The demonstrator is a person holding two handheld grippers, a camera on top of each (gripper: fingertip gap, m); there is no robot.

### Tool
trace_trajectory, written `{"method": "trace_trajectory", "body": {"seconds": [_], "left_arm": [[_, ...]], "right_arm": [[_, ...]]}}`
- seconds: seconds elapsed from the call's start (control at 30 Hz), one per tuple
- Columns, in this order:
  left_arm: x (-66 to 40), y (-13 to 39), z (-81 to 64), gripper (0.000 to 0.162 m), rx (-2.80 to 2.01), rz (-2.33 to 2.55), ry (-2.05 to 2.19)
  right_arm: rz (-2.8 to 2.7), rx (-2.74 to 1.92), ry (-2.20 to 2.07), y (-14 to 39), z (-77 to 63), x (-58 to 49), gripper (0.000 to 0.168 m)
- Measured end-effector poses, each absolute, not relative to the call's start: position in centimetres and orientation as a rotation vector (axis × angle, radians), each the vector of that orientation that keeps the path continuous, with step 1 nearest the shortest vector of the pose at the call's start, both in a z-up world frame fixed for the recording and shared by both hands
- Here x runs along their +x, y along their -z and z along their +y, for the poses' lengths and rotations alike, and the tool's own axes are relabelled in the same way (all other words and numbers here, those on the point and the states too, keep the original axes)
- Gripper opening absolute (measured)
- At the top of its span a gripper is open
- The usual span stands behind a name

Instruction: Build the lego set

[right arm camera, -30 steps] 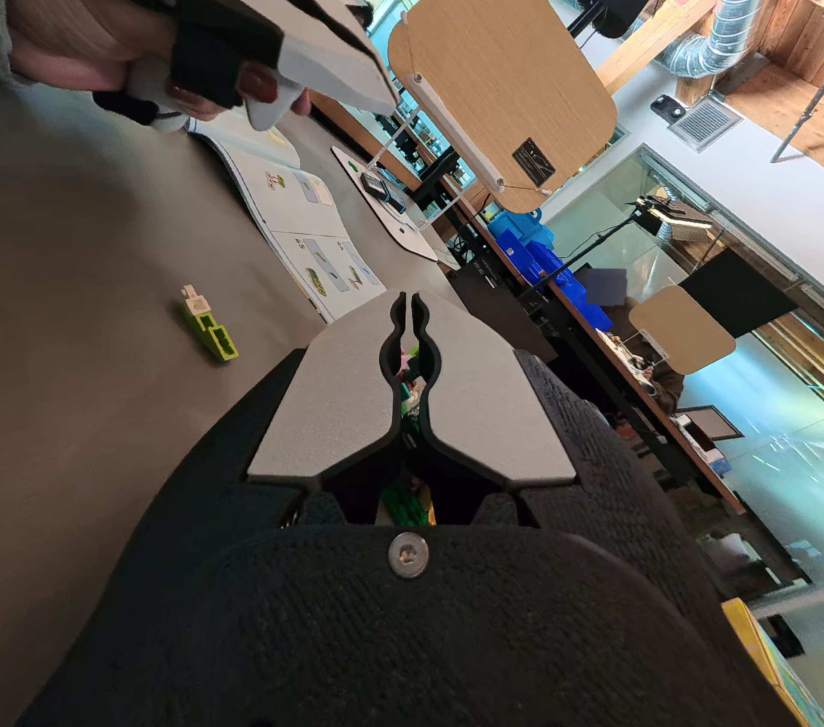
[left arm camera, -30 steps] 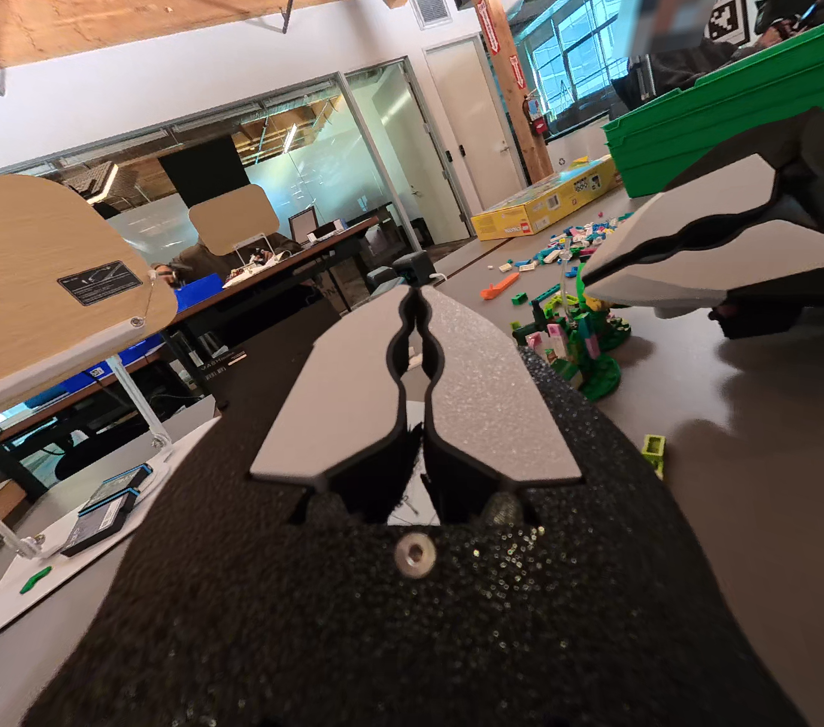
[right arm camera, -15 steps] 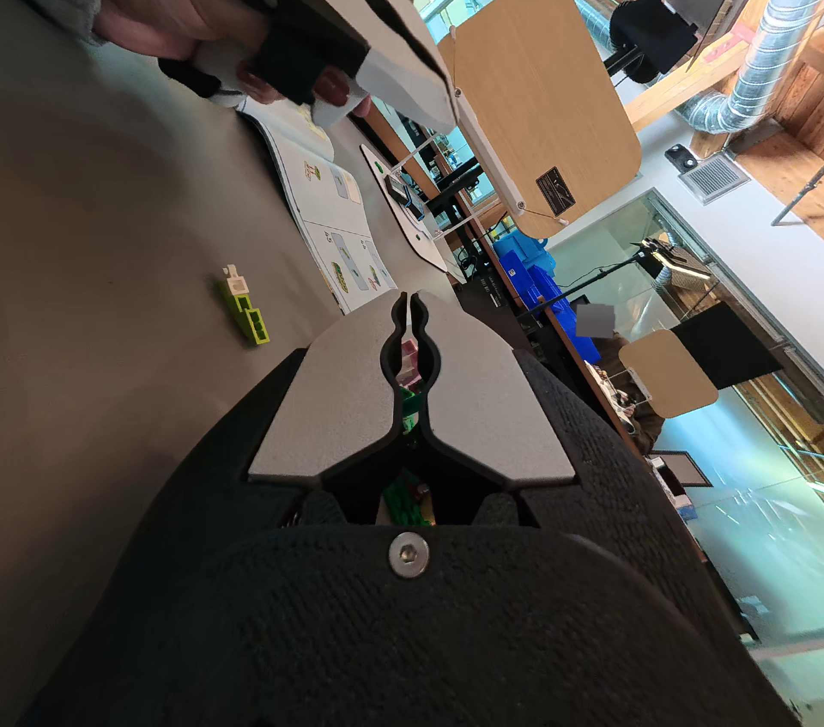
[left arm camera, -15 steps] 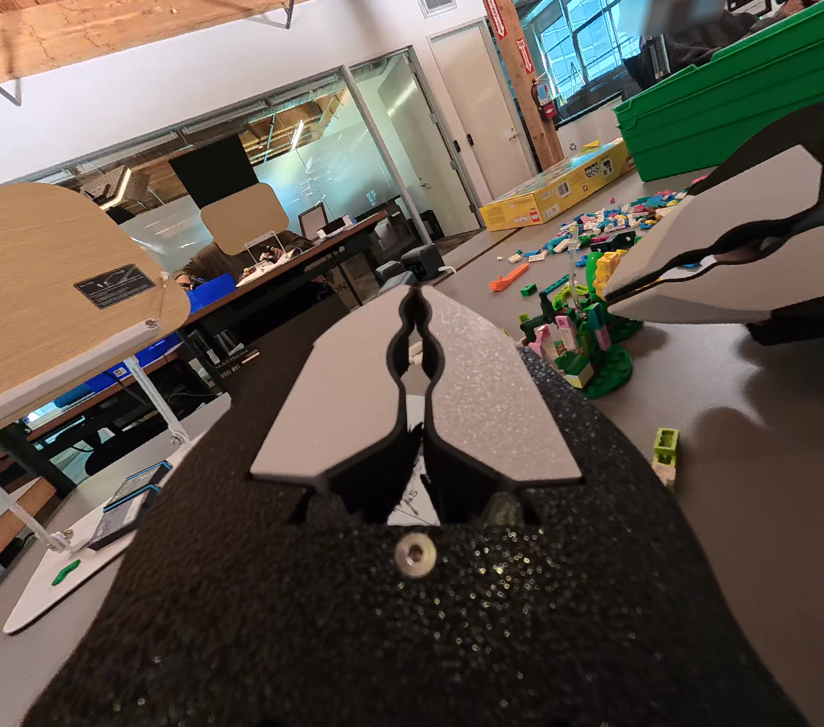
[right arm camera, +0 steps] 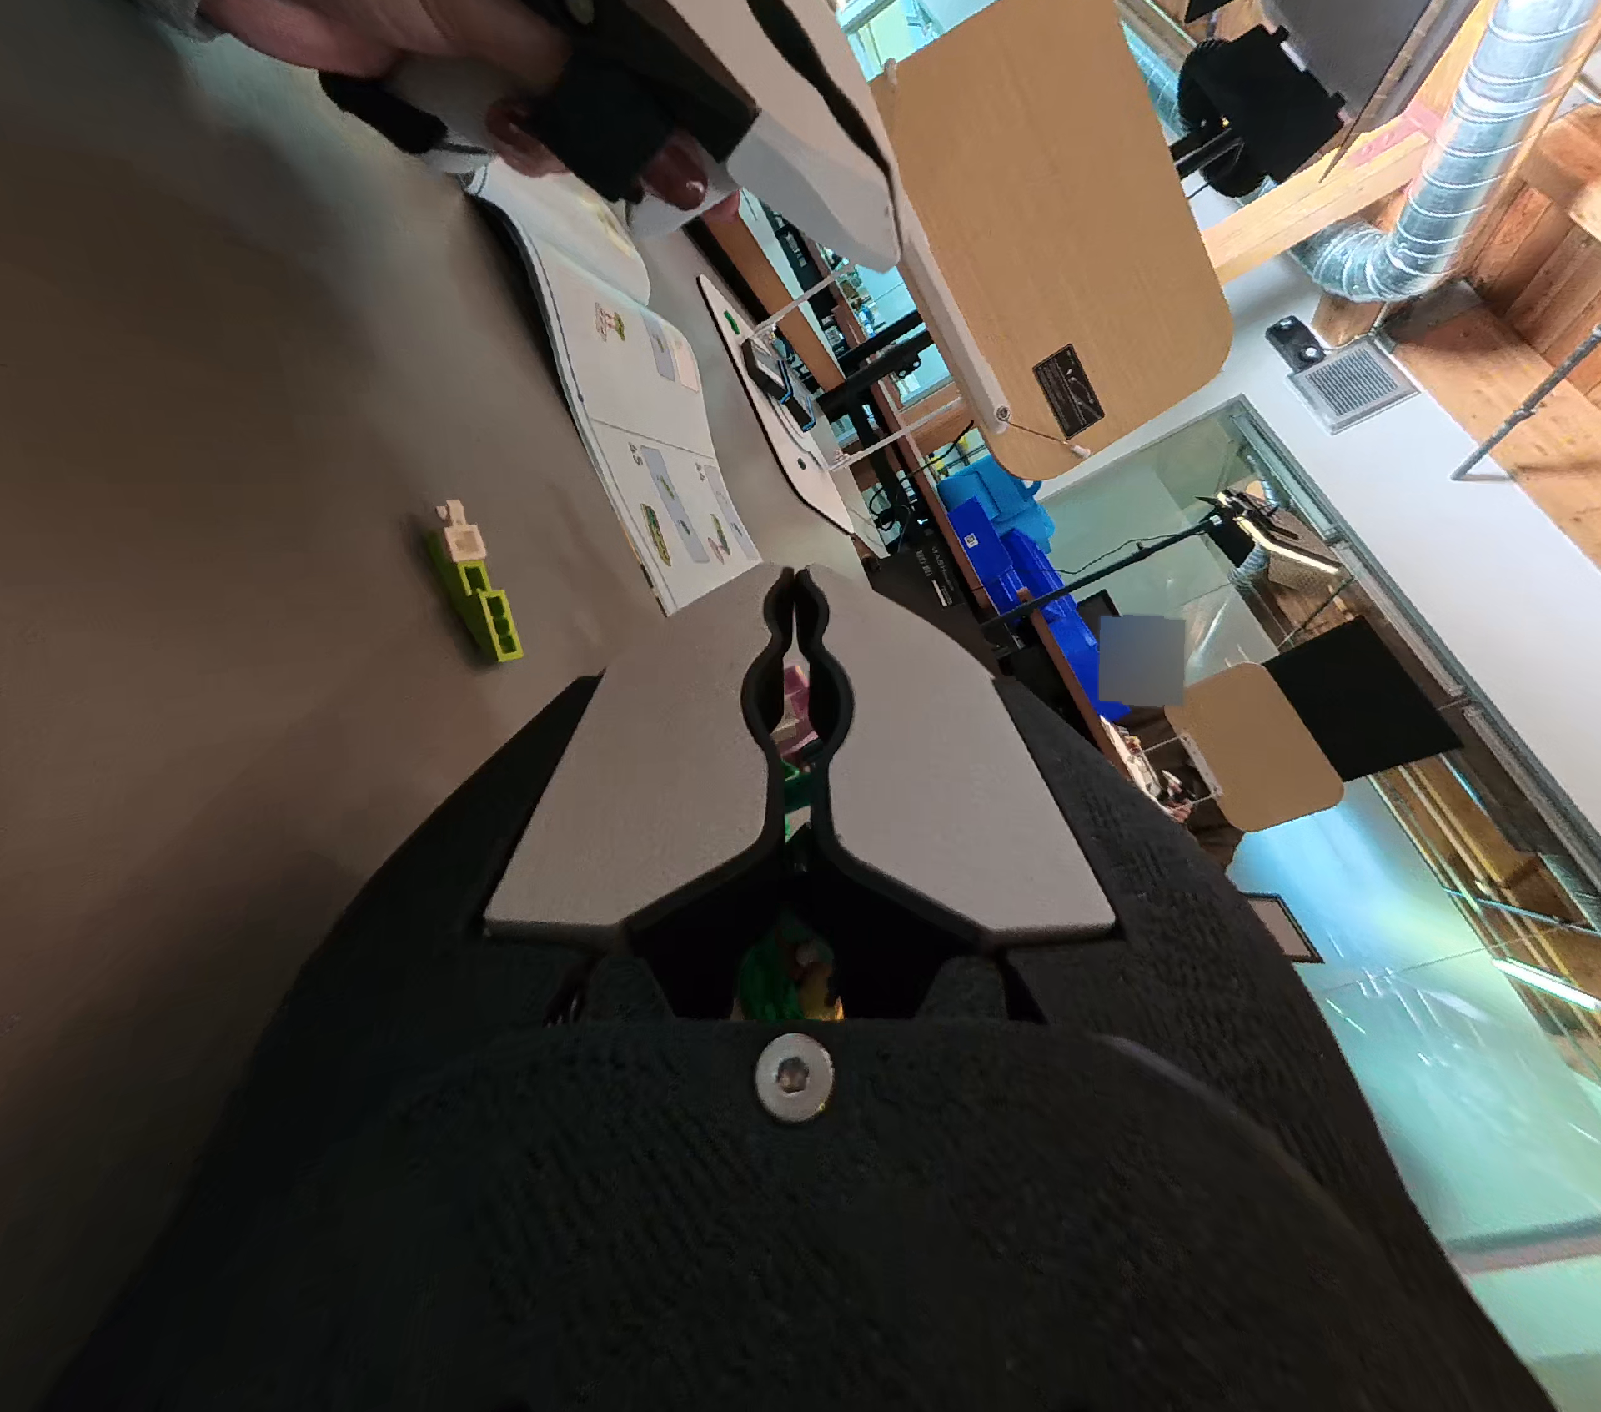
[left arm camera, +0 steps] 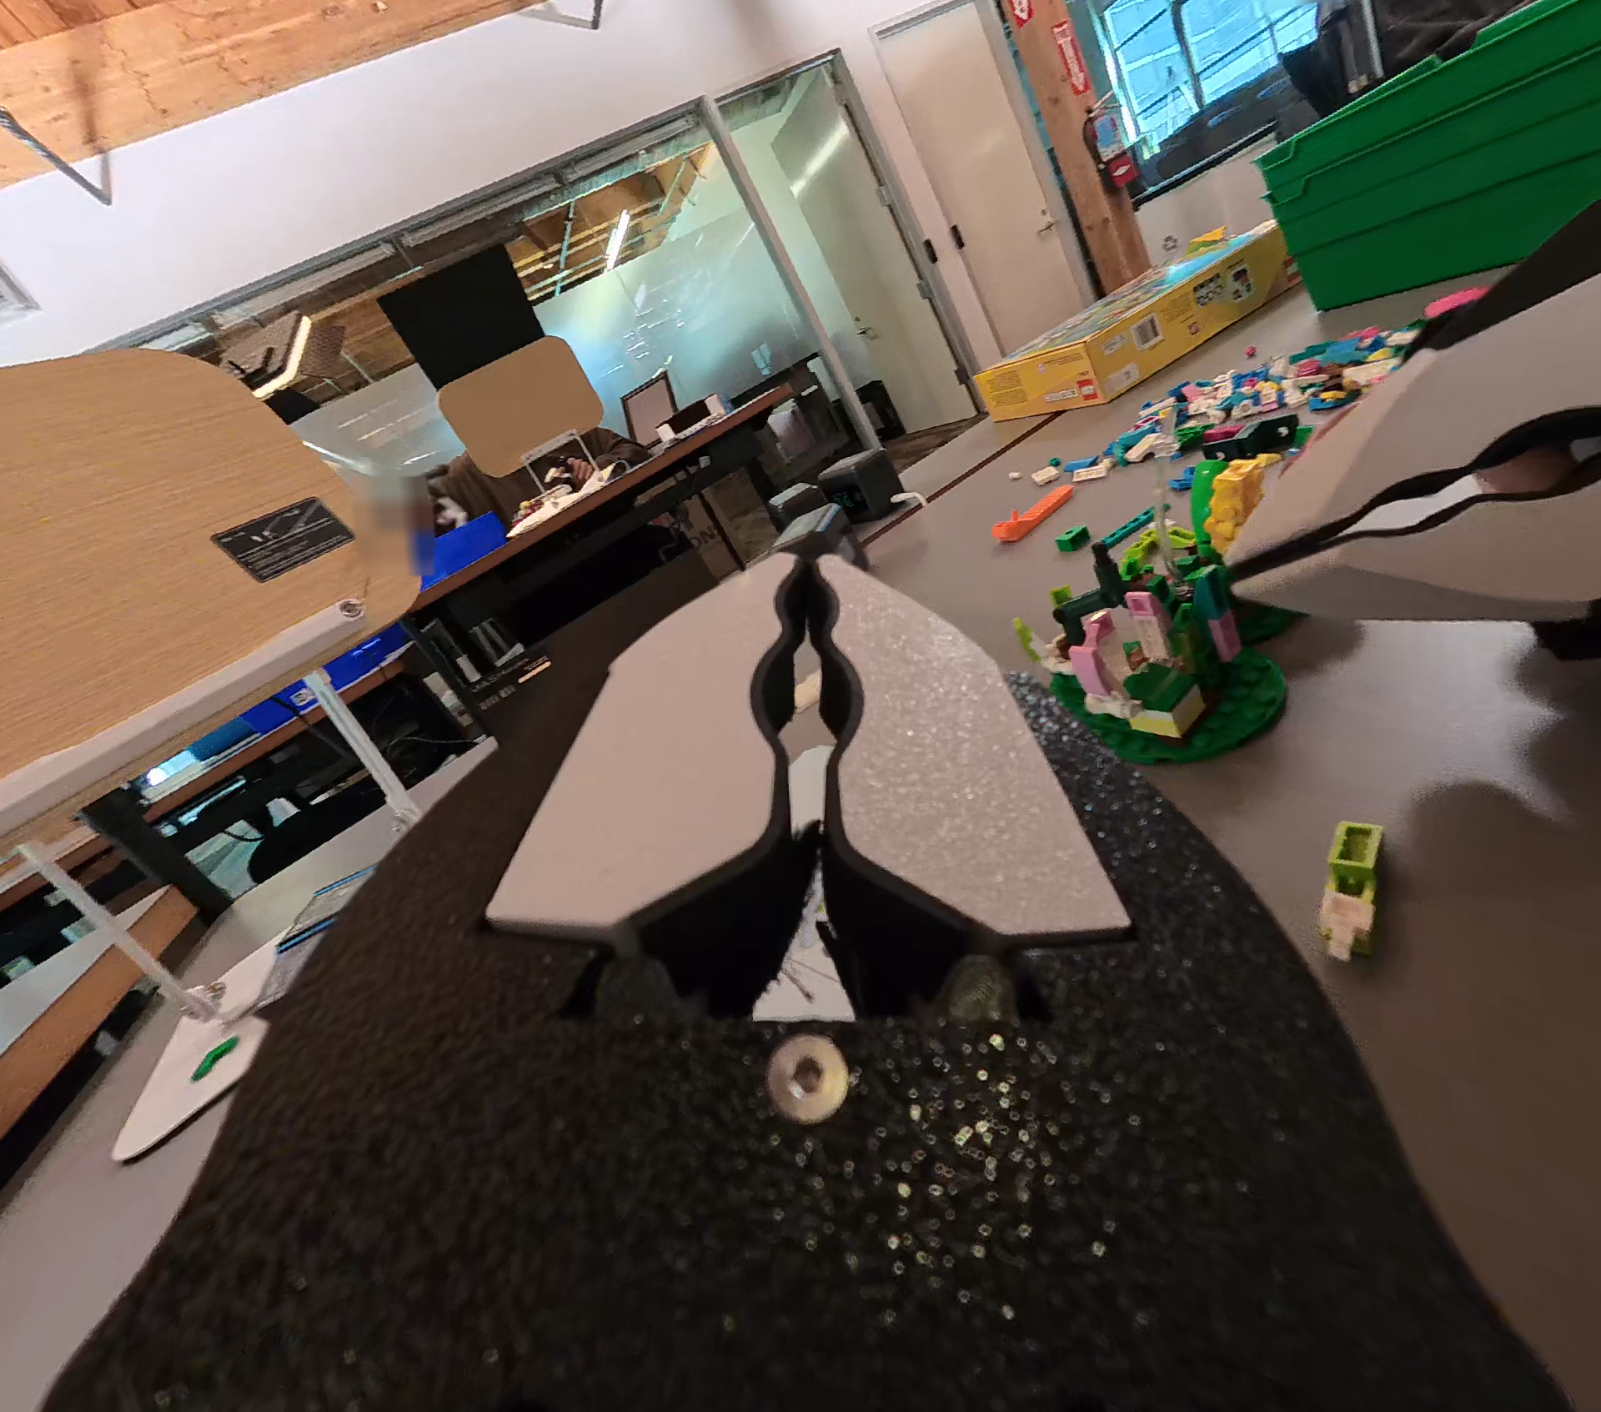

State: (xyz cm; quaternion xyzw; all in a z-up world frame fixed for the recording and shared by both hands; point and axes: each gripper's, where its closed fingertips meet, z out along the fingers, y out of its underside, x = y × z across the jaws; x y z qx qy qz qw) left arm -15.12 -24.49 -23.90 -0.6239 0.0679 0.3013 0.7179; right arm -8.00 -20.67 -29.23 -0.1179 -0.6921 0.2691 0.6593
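Observation:
A partly built lego model (left arm camera: 1169,677) on a round green base stands on the grey table (left arm camera: 1429,894). My right gripper (right arm camera: 793,577) is shut, with its tips right over the model; pink and green parts (right arm camera: 797,686) show through the gaps behind its fingers. It also shows in the left wrist view (left arm camera: 1234,566), at the model's top right. My left gripper (left arm camera: 810,573) is shut and empty, held above the table left of the model; a hand holds it in the right wrist view (right arm camera: 875,240). A small lime and white piece (left arm camera: 1350,885) (right arm camera: 476,590) lies loose on the table.
An open instruction booklet (right arm camera: 641,417) lies under the left gripper. A heap of loose bricks (left arm camera: 1256,400), an orange piece (left arm camera: 1031,512), a yellow box (left arm camera: 1126,348) and green bins (left arm camera: 1455,157) are beyond the model. A wooden panel on a white stand (left arm camera: 130,556) is at the left. Spacing between my two grippers at the tips: around 10 cm.
Both grippers have stayed shut. In the right wrist view the left gripper and the lime piece have come nearer. The right gripper's tips have drawn back slightly at the model's top.

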Motion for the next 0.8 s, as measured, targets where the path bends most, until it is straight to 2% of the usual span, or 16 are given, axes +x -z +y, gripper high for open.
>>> {"method": "trace_trajectory", "body": {"seconds": [0.8], "left_arm": [[-14.43, 24.84, -23.93, 0.0, -1.421, 0.239, -0.717]], "right_arm": [[-1.576, -0.262, -0.61, 29.48, -20.79, -8.17, 0.0]]}}
